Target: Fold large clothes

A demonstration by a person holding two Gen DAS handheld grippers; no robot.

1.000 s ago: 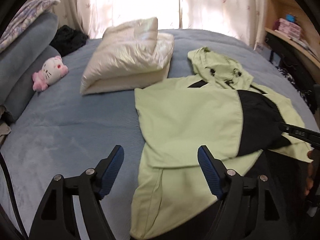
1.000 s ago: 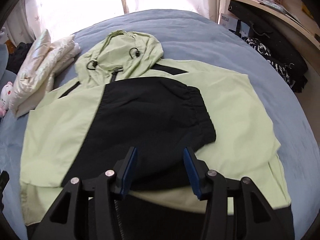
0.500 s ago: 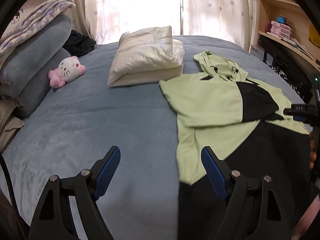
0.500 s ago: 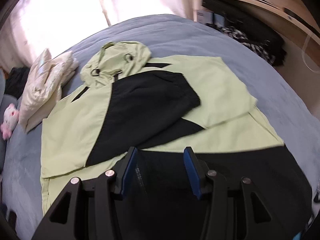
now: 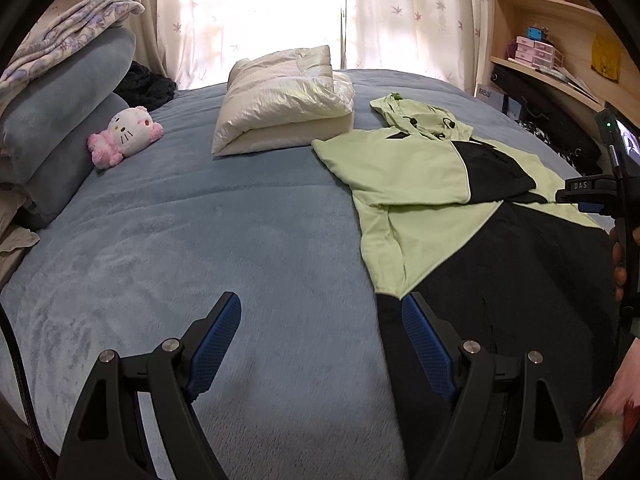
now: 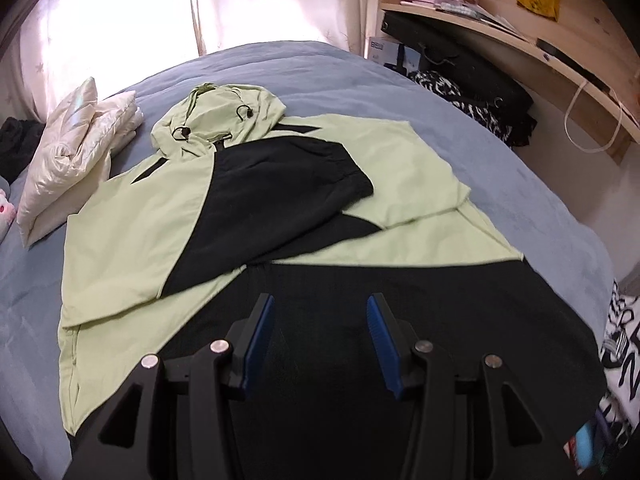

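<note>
A light green and black hooded jacket (image 6: 120,240) lies flat on the blue bed, hood toward the window, both sleeves folded across its chest. In the left wrist view the jacket (image 5: 400,168) sits on the right half of the bed. My left gripper (image 5: 320,316) hangs open over the bedcover beside the jacket's near left edge, nothing between its fingers. My right gripper (image 6: 320,312) is partly open above the jacket's black lower panel, holding nothing. The right gripper's tool (image 5: 588,194) shows at the far right edge of the left wrist view.
A folded cream puffer jacket (image 5: 284,100) lies near the window. A pink and white plush toy (image 5: 126,134) rests by stacked grey pillows (image 5: 60,120) at left. A wooden shelf and desk (image 6: 520,40) with dark bags line the right side. The blue bedcover (image 5: 180,240) spreads to the left.
Both grippers have drawn back toward the near edge of the bed, so the jacket looks smaller and farther. The left gripper shifted left, off the jacket onto bare bedcover.
</note>
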